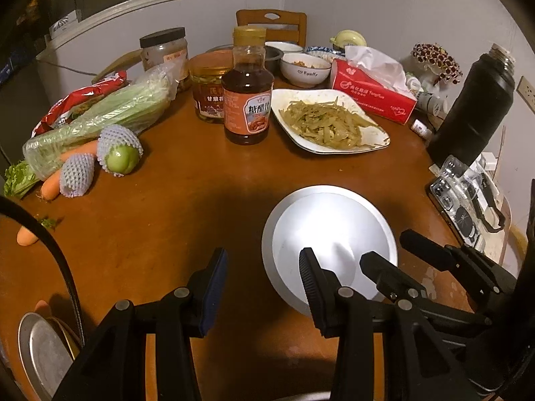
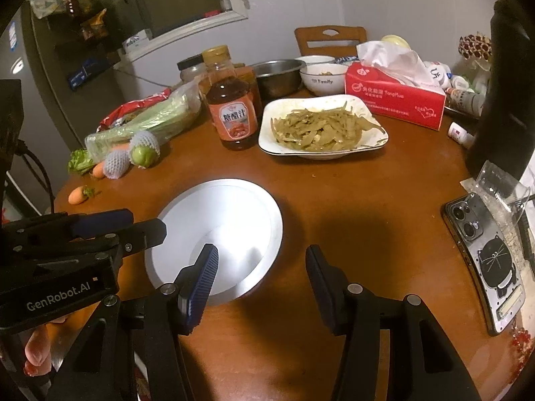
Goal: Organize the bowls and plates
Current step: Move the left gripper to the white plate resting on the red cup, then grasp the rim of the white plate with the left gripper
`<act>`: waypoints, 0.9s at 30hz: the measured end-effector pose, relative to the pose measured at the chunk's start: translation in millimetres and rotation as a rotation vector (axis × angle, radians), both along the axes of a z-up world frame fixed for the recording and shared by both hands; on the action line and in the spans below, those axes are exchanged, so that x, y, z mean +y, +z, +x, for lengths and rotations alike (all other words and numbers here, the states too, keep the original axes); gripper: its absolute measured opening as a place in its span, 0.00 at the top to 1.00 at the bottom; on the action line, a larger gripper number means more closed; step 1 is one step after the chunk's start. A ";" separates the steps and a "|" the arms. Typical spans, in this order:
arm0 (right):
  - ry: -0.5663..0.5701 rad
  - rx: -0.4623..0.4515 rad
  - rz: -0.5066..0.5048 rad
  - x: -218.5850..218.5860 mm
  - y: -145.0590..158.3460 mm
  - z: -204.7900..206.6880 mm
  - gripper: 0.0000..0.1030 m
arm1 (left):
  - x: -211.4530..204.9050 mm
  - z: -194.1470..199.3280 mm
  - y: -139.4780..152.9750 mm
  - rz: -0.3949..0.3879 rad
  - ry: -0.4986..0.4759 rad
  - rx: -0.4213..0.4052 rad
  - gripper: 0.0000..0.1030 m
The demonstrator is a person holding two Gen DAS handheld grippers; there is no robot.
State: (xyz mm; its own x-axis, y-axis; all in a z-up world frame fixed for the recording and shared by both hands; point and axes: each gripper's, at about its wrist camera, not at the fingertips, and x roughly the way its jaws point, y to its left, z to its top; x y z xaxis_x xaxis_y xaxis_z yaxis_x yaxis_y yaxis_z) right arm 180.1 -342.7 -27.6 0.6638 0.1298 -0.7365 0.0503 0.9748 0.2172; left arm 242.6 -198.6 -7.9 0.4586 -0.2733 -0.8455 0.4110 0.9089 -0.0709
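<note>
An empty silver metal plate (image 1: 329,230) lies on the brown round table; it also shows in the right wrist view (image 2: 220,230). My left gripper (image 1: 264,274) is open, its right finger over the plate's near edge. My right gripper (image 2: 260,274) is open, its left finger over the plate's near right part. A white square plate of food (image 1: 326,123) stands behind it and shows in the right wrist view (image 2: 321,127) too. A white bowl (image 1: 304,70) and a steel bowl (image 2: 277,77) stand at the back. More metal plates (image 1: 40,351) lie at the table's near left edge.
A sauce bottle (image 1: 247,93), jars (image 1: 207,87), bagged vegetables (image 1: 100,117), carrots (image 1: 50,183) and netted fruit (image 1: 120,150) fill the left. A red tissue box (image 1: 371,90), black flask (image 1: 474,110) and phone (image 2: 488,260) are on the right. A chair (image 1: 271,23) stands behind.
</note>
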 end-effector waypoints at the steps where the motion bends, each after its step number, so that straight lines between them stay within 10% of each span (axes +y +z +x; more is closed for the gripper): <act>1: 0.002 0.003 -0.006 0.4 -0.7 1.5 0.45 | -1.1 1.1 -1.2 0.003 -0.001 0.003 0.57; 27: 0.068 0.039 -0.027 18.2 -9.6 10.4 0.56 | -1.4 15.3 -25.3 -0.068 -0.024 0.128 0.58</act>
